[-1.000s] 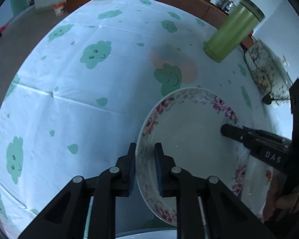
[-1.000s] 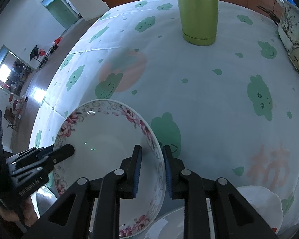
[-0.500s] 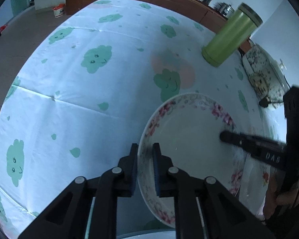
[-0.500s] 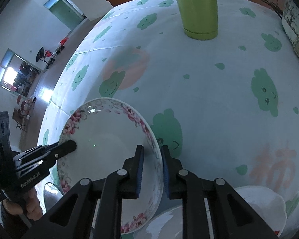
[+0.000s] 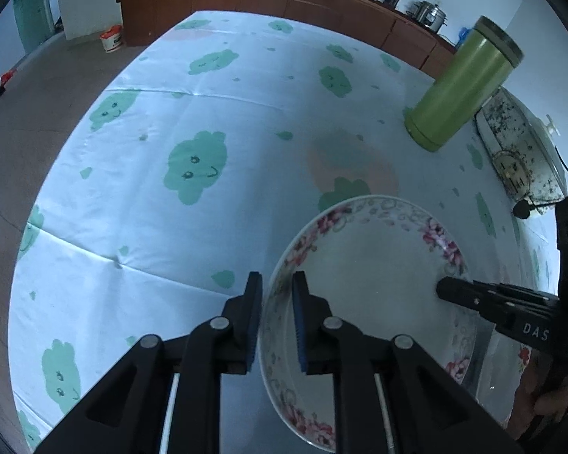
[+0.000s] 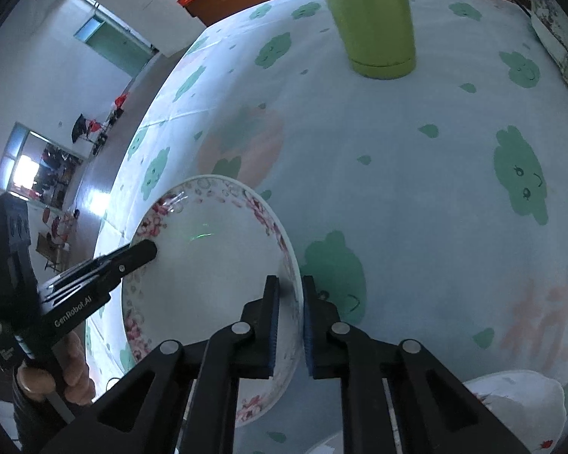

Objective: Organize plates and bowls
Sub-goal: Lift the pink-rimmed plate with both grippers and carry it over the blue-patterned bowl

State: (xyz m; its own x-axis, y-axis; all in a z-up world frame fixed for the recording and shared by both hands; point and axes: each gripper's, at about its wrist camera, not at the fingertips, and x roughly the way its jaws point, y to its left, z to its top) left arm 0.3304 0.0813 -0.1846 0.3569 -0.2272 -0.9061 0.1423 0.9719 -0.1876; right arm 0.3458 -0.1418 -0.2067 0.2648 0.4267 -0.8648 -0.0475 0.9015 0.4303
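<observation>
A floral-rimmed bowl [image 5: 371, 287] is gripped from opposite sides above a cloud-print tablecloth [image 5: 208, 113].

Nearest, its left rim is pinched between the closed pads of the left gripper [image 5: 277, 321]; its right rim is clamped by the right gripper [image 6: 289, 325], whose jaws have just been closing on it. A white dish [image 6: 518, 397] is seen at the near right edge. Farther off, a green tumbler [image 5: 462, 83] is stood beside a speckled cooker [image 5: 518, 151].
</observation>
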